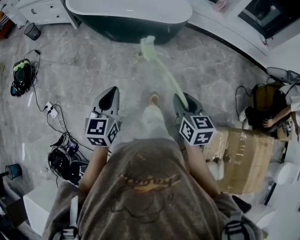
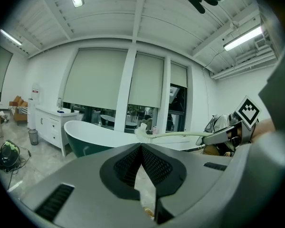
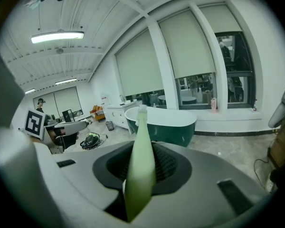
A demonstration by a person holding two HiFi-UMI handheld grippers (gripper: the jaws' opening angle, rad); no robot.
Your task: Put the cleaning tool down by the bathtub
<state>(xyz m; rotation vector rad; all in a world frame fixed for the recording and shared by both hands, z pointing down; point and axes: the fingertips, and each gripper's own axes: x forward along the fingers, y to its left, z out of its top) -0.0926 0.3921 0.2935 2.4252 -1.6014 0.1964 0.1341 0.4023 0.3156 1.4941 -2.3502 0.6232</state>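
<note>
Handle direction is what your next move hangs on. Your right gripper (image 1: 189, 103) is clamped on the near end of the cleaning tool (image 1: 163, 71), a pale green long-handled brush. In the right gripper view the handle sits between both pads and rises straight away from them. Its long axis runs from your right hand toward the far left, so the bristled head (image 1: 148, 48) leads. That head hangs in the air just short of the bathtub (image 1: 135, 33), above the grey marbled floor (image 1: 90, 74). As far as the head view shows, no part of the tool touches the floor or the tub.

Your left gripper (image 1: 108, 100) is to the left of the tool and well apart from it. Its jaws are closed tip to tip with nothing between them, so I judge it has no part in this. The right hand alone carries the tool.

The head is the end nearest the tub, and your fingers hold the end nearest you. I'd judge the set-down calls for lowering along that same line: bring the head down to the floor beside the tub's dark wall first, then lay the handle back toward you, then part the pads. Mind the long lever, because a small tilt at your wrist swings the head a long way and it could knock the tub's side.
</note>
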